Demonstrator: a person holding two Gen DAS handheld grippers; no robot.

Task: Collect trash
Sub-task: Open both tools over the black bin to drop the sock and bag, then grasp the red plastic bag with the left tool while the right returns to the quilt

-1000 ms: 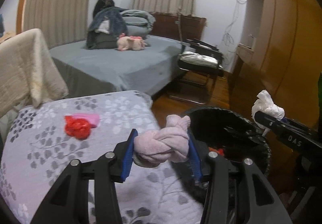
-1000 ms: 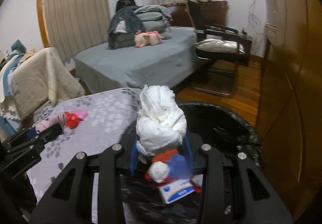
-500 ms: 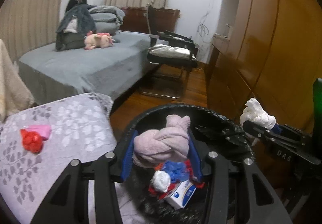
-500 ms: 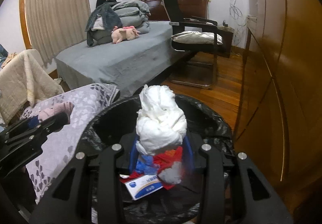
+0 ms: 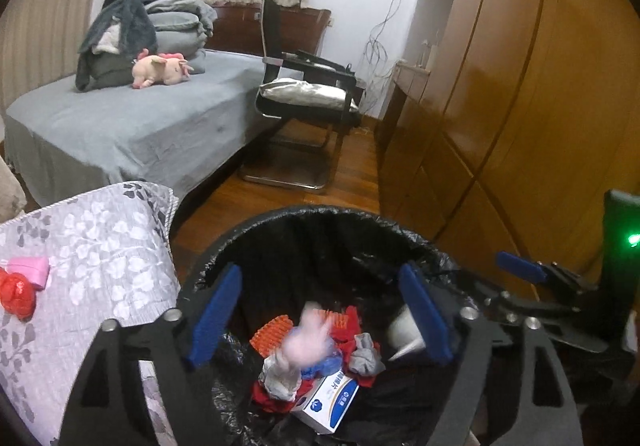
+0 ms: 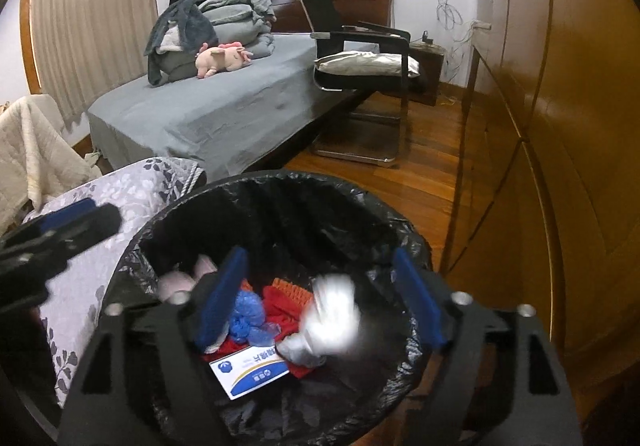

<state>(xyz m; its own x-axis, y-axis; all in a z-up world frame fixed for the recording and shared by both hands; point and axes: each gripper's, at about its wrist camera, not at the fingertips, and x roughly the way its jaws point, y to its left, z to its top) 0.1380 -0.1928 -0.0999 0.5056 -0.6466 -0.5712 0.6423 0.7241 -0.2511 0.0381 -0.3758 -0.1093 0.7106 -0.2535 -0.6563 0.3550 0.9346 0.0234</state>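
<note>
A bedroom with a wooden floor holds a bin lined with a black bag beside a floral-covered worktop. Over the bin, the left tongs and the right tongs are both released, gripping nothing. A blurred pink cloth and a blurred white wad are inside the bin above red scraps and a blue-and-white box; a red ball lies on the worktop.
</note>
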